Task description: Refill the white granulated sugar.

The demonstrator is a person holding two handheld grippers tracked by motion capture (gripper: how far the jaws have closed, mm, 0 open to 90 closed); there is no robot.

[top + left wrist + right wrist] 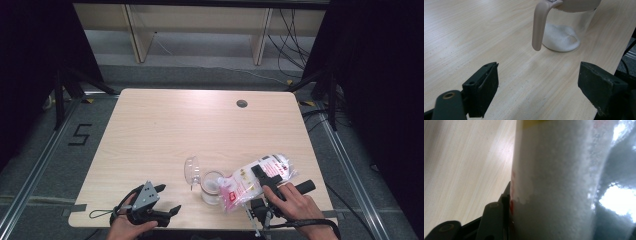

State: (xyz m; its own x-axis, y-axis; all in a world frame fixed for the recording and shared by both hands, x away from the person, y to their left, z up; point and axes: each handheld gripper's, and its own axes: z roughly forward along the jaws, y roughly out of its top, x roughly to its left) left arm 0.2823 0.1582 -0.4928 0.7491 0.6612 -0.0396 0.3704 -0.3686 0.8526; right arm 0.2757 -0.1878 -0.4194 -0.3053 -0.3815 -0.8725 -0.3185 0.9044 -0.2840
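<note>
- High view, near edge: the left gripper (159, 199) is resting low over the surface (165, 130) at the person's left, its jaws standing wide with nothing between them; it is taking no part in the pouring at this moment.
- High view, near right: the right gripper (264, 176) is holding the bag (252, 181) of white granules, jaws closed about halfway on the bag's body. In the right gripper view the bag (559, 180) is pressing against one jaw, packed with white grains.
- Bag position: it is lying tilted, its lower end pointing down toward the mouth of the jar (211, 187), which is standing upright just left of it.
- Jar contents: in the left gripper view the jar (566, 32) is showing a shallow mound of white granules on its floor, so filling is judged to be begun but far from finished; the bag is looking mostly full.
- Lid (192, 170): it is standing hinged open behind the jar, so closing is judged to be left to do.
- Far part of the surface: it is carrying nothing for this work.
</note>
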